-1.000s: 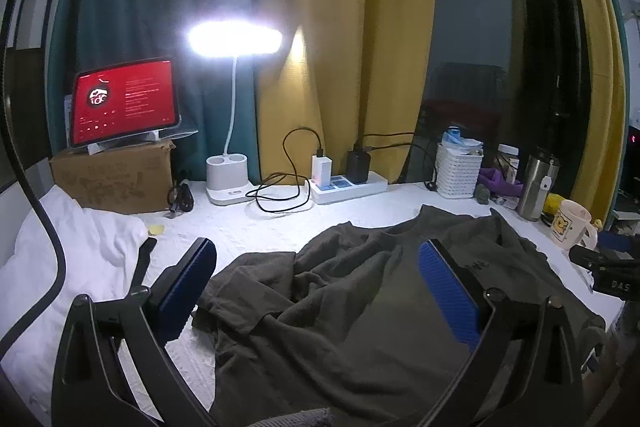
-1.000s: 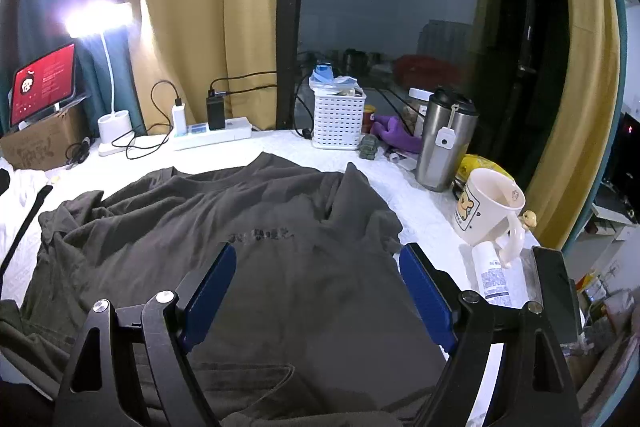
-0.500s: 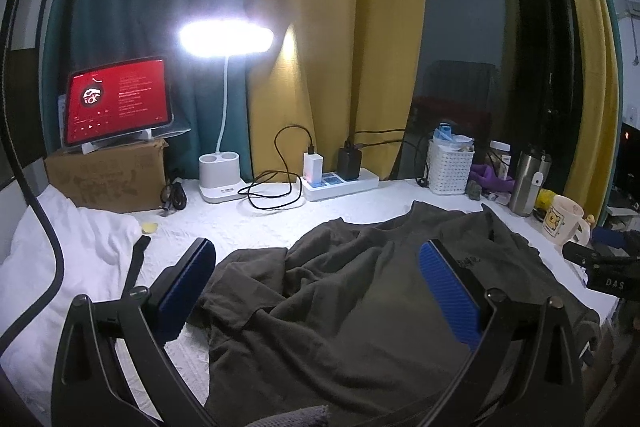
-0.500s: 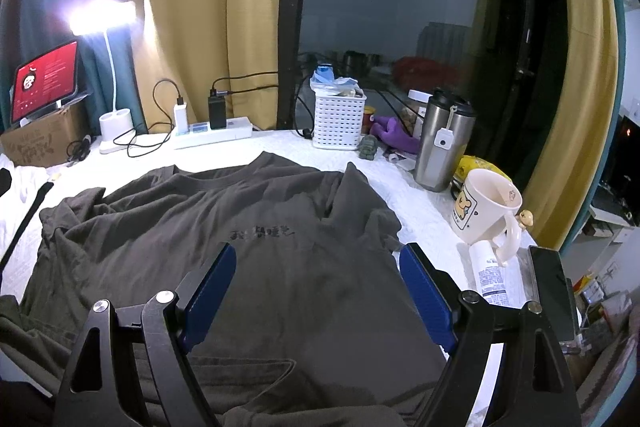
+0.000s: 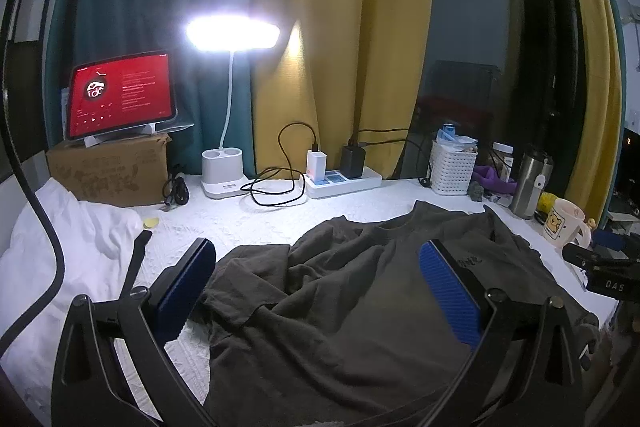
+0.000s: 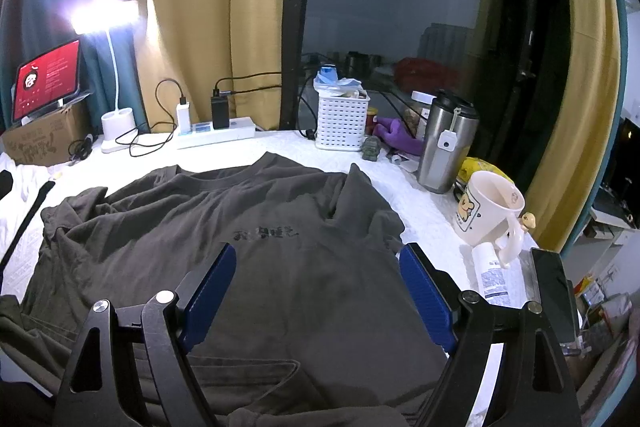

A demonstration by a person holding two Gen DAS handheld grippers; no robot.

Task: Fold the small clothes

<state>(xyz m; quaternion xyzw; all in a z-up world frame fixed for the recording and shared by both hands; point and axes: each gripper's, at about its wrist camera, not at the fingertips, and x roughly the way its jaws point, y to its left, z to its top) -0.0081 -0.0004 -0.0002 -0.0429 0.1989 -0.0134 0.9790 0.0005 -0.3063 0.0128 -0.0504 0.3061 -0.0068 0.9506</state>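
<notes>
T-shirt point(image 6: 280, 267), dark grey with a line of printed characters across the chest, is lying front-up on the white textured cover point(image 5: 256, 223), neckline pointing toward the curtains. Its body is lying fairly flat under the right gripper, while the sleeve side toward the lamp is bunching into loose ridges; the near hem is creasing in a band at the bottom of the right wrist view. Being thin knit cloth, it is likely handling as light, limp and non-slippery: it will probably sag from any single pinch and drag its slack along the cover, so two spaced holds are looking advisable. Judged best hold points are the shoulder seam beside the collar and the matching hem corner on one side, letting that side be carried over as a straight panel; the rumpled sleeve probably needs smoothing first.

Left gripper point(image 5: 316, 283) is hovering over the crumpled sleeve area, jaws standing wide apart with nothing between the blue pads. Right gripper point(image 6: 316, 291) is hovering over the chest below the print, jaws likewise spread wide and empty.

Cream mug point(image 6: 490, 215) and steel tumbler point(image 6: 444, 143) are standing just beside the shirt's right edge, where a swinging sleeve could be catching them.
</notes>
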